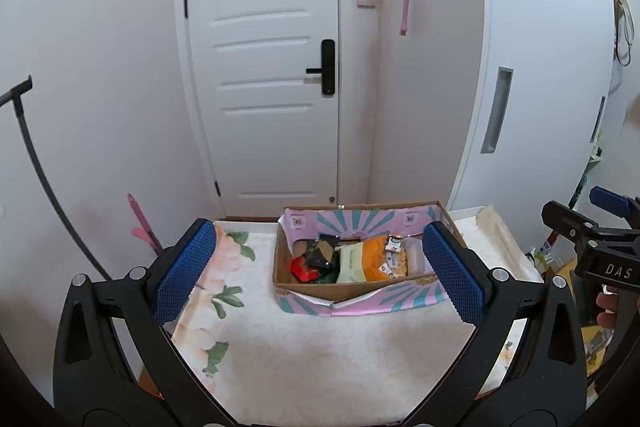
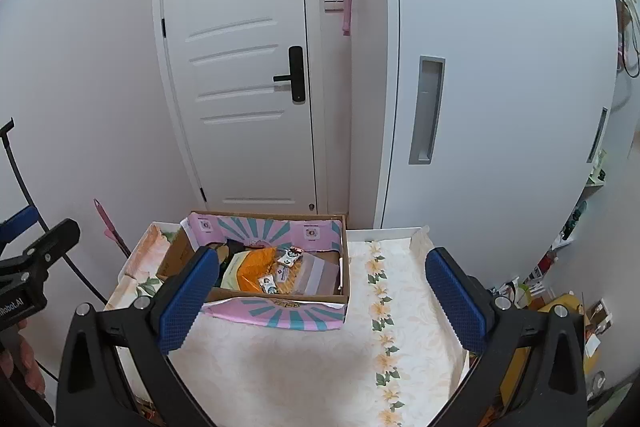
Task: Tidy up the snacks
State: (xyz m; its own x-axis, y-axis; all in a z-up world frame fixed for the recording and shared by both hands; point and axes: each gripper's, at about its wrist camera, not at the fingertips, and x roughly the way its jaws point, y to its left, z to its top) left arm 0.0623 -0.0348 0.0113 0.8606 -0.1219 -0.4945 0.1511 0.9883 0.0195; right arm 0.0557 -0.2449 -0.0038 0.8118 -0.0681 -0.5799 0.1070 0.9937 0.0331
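Floral table (image 1: 304, 355), filled snack box (image 1: 404, 297)

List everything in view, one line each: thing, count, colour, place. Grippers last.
cardboard box: one, brown with pink and teal print, far half of table
snack packets: several, orange, red, dark and pale, inside box
table: one, white floral cloth, in front of door
door: one, white with black handle, behind table
cabinet: one, white, right of door
left gripper: one, black with blue pads, open, empty
right gripper: one, black with blue pads, open, empty
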